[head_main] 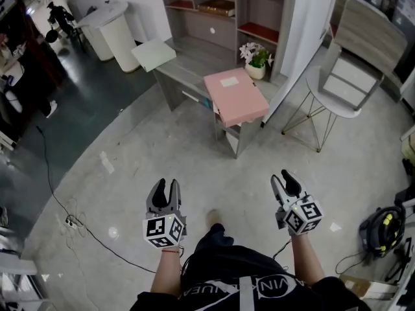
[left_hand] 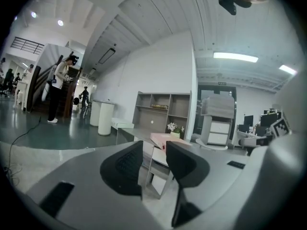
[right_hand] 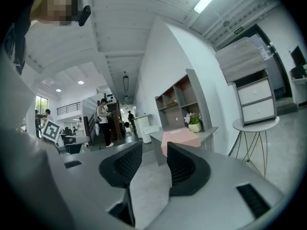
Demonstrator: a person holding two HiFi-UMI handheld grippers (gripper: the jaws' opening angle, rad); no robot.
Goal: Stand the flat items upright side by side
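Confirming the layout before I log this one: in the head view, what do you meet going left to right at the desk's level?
white cylindrical stand → pale green folder → pink folder → round white side table

Little is legible from my station: white capitals cross the person's dark top (head_main: 224, 267) at 6 o'clock in the head view, cut off and forming no word I can read. The pale label (head_main: 229, 81) on the pink folder (head_main: 240, 105) at 12 o'clock is too small to read, as is a green sign (right_hand: 238, 30) at 1 o'clock in the right gripper view. Cubes on the left gripper (head_main: 166, 186) and right gripper (head_main: 282, 177) carry only black-and-white square codes
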